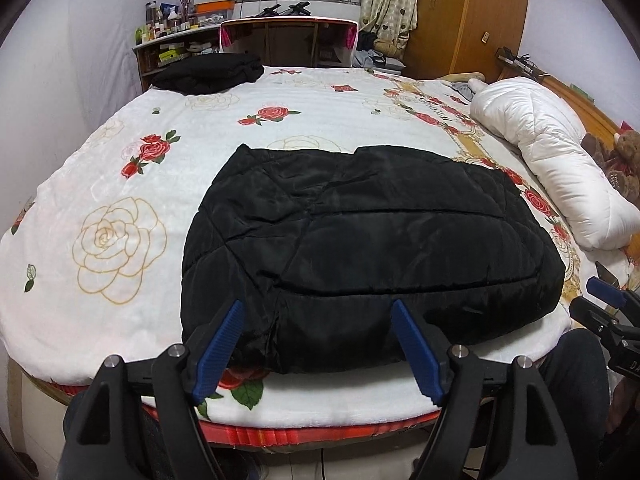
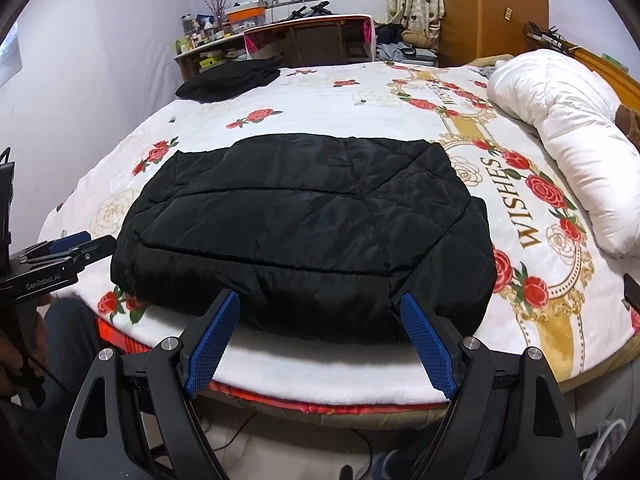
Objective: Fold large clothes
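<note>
- Folded black quilted jacket (image 1: 360, 240) lies at the near edge of the bed (image 1: 120, 312).
- Left gripper (image 1: 318, 308) spread wide, empty; right gripper (image 2: 318, 300) likewise, holding nothing.
- Second black bundle (image 1: 208, 74) at the far left corner.
- Only the right view shows "WISHES" lettering (image 2: 516, 200); no containers readable.

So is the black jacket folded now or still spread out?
Folded: the black jacket lies as a compact padded rectangle, no sleeves sticking out.

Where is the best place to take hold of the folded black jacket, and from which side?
Probably the near folded edge of the black jacket, coming from the bed's front side. That edge is thick, lies close to both open grippers, left gripper and right gripper, with bare blanket beneath.
</note>
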Tool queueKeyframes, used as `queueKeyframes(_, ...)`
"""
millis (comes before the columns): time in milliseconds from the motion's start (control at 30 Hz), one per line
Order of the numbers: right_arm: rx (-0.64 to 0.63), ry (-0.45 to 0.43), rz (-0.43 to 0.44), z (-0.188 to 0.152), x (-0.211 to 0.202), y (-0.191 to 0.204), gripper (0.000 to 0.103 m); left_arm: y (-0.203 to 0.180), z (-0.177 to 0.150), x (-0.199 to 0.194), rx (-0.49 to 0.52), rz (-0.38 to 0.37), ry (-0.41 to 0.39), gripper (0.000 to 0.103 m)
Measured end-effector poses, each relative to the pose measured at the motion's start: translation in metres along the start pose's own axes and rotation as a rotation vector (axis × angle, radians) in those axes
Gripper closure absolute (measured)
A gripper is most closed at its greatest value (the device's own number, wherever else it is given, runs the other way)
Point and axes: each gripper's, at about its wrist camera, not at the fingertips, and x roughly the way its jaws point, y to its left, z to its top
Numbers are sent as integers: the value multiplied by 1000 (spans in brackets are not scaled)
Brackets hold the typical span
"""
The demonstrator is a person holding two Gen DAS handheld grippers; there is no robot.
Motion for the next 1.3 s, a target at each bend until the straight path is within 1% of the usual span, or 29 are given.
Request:
queueKeyframes(400, 5, 4, -1, -1, 0, 0, 20, -5, 0, -1, 10, -12, -3, 25)
queueKeyframes(633, 7, 6, -2, -1, 0, -1, 20, -6, 0, -1, 5, -4, 3, 25)
queueKeyframes(933, 10, 9, -2, 0, 0, 0, 20, -4, 1, -7, -4, -15, -23, 25)
queueKeyframes(1000, 10, 9, -2, 0, 0, -1, 20, -3, 1, -8, -13, -27, -28, 25)
queueKeyframes(1100, 9, 9, -4, 0, 0, -3, 20, -2, 2, -10, -14, -12, -37, 25)
queueKeyframes(1300, 9, 8, -4, 1, 0, -3, 20, -1, 1, -10, -29, -15, -36, 25)
